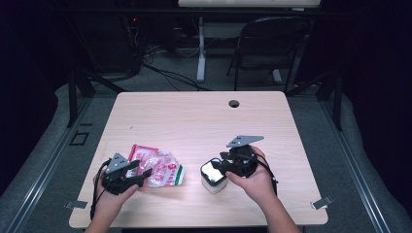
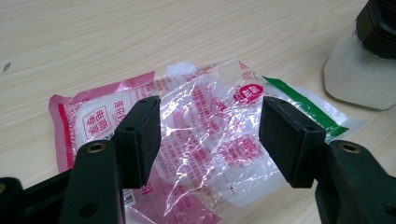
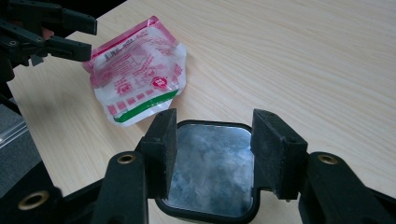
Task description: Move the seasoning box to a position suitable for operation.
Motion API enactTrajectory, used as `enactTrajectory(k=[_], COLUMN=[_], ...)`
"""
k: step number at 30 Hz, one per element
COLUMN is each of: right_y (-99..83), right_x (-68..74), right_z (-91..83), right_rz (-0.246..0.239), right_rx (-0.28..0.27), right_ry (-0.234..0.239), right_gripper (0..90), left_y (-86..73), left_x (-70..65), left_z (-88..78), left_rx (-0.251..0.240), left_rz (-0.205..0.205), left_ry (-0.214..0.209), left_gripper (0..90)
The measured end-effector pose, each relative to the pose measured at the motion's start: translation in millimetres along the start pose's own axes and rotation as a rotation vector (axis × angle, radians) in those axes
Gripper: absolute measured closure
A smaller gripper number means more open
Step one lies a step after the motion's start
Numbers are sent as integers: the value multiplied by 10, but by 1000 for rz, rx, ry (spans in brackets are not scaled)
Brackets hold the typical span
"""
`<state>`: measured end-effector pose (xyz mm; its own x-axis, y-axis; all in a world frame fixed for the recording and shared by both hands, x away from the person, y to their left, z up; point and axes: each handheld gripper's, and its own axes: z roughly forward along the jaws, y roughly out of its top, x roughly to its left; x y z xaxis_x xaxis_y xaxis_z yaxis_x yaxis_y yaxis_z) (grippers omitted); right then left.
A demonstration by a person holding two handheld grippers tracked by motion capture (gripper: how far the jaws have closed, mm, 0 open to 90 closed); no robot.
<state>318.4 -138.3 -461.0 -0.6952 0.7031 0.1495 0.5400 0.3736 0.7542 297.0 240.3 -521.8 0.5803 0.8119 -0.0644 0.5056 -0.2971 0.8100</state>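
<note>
White square tub with a black rim and shiny foil top (image 3: pixel 208 165) sits near the bench (image 1: pixel 194 116) front, right gripper (image 3: pixel 212 149) jaws wide over it (contents hidden). Crinkled clear pink-printed plastic pouch (image 2: pixel 201 140) lies flat beside it, left gripper (image 2: pixel 210 135) jaws wide above.

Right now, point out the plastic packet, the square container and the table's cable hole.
plastic packet (image 2: pixel 219 135), left gripper view, clear crinkled middle.
square container (image 3: pixel 208 165), right gripper view, shiny foil top.
cable hole (image 1: pixel 234 103), high view, dark centre.
</note>
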Motion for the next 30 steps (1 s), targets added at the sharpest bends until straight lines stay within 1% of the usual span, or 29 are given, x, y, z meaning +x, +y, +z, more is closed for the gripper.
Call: enactTrajectory(k=[2,4,6,7,9,11,14,16,18,22,23,27,29,30], right_y=[-6,-6,-13,-15,-25,-31,-44,-48,-46,-59,-71,-128,-165,-192], right_x=[-23,-45,-56,-69,-90,-107,-136,-152,-169,-213,-230,-271,-301,-321], right_z=[-13,-43,-68,-80,-110,-136,-173,-213,-260,-324,-340,-403,-430,-438], right_rz=[9,11,21,18,29,26,15,22,27,46,45,53,61,72], right_rx=[-11,-4,-12,-15,-19,-21,-47,-62,-63,-66,-59,-52,-50,-54], right_ry=[-3,-7,-11,-10,-15,-19,-41,-45,-47,-72,-79,-104,-112,-119], right_gripper=[509,506,502,498,491,477,469,458,455,451,451,446,445,444], left_y=[4,10,20,24,30,39,48,50,52,46,41,13,-9,-20], left_x=[9,19,31,40,53,72,118,158,205,292,305,379,418,438], left_z=[-5,-5,-4,-1,3,3,1,0,-5,-6,-1,-4,-4,-4], left_rx=[2,-2,-4,-7,-10,-9,-15,-24,-26,-34,-40,-34,-35,-32], left_rz=[1,-2,-3,-8,-16,-22,-36,-50,-64,-101,-106,-127,-140,-147], left_ry=[4,3,4,4,1,2,8,14,22,32,33,42,49,52], left_gripper=[387,387,387,387,387,387,387,387,387,389,390,398,398,398])
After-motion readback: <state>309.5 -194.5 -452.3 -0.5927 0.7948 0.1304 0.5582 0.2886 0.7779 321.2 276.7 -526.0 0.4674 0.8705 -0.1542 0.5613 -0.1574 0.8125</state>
